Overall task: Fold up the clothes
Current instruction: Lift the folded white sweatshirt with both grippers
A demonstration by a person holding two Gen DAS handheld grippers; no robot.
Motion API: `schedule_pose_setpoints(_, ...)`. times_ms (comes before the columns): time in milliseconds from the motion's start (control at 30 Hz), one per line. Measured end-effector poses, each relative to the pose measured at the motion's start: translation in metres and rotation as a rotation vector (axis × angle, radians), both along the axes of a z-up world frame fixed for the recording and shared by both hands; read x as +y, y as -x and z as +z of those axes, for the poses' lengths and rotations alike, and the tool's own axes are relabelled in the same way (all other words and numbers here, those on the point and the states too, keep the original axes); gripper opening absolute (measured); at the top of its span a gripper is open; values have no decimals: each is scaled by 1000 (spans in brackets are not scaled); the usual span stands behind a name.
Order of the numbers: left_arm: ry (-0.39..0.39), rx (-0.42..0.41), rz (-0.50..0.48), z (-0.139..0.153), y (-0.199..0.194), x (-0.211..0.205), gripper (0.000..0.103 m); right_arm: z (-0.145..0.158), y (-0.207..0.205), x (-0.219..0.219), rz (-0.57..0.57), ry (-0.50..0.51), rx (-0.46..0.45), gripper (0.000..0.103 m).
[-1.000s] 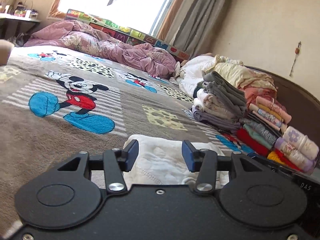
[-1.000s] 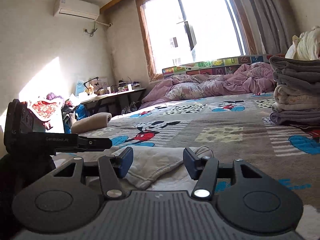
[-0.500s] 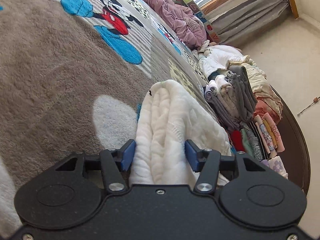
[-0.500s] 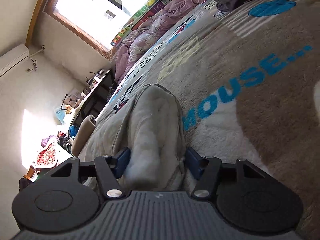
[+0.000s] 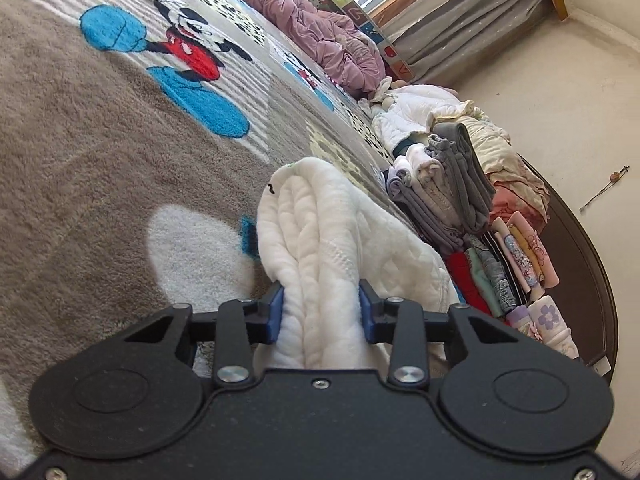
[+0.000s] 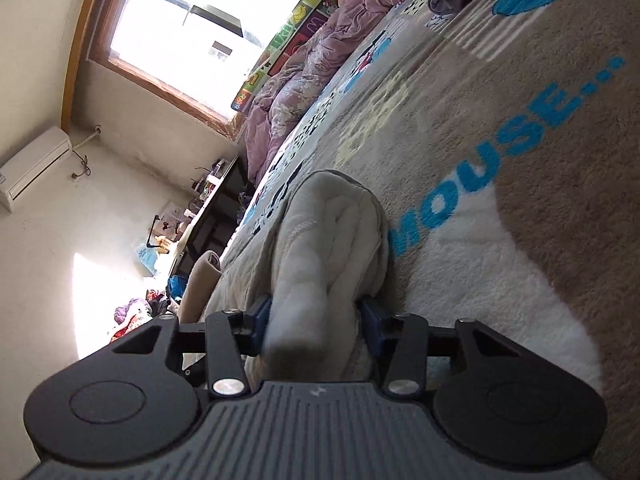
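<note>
While their jaws are closing, the left tool (image 5: pixel 321 314) and right tool (image 6: pixel 316 320) each pinch a bunched fold of the white quilted garment (image 5: pixel 320 240) — it lies on the bed blanket (image 5: pixel 100 168), folded stacks (image 5: pixel 452 188) at two o'clock.

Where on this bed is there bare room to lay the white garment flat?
The blanket lies bare between the white garment and the purple quilt, around the mouse picture. The headboard side is crowded with folded stacks.
</note>
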State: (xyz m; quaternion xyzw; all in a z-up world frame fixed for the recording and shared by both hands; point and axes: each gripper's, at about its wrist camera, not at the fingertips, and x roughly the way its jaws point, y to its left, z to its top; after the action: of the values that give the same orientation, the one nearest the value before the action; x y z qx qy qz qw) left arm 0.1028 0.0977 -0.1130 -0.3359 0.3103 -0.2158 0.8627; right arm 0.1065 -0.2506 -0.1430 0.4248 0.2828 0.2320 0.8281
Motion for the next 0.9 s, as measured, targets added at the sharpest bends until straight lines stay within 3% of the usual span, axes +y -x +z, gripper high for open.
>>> schedule_pose_setpoints(133, 52, -73, -34, 29, 3, -14, 34, 25, 10, -14, -28, -57, -81, 47)
schedule_pose_setpoints(300, 122, -209, -193, 93, -25, -73, 34, 81, 48, -64, -182, -136, -247, 47)
schedule_pose_setpoints(433, 169, -304, -402, 149, -64, -157, 34, 127, 97, -125, -394, -138, -438, 47)
schedule_pose_setpoints(567, 168, -408, -624, 194, -95, -269, 34, 155, 144, -189, -642, -89, -588, 47)
schedule_pose_setpoints(733, 219, -433, -842, 216, -123, -396, 35, 163, 179, -259, -925, -49, -669, 47)
schedule_pose_setpoints(900, 251, -443, -985, 224, -146, -505, 35, 159, 179, -314, -1112, -12, -683, 47)
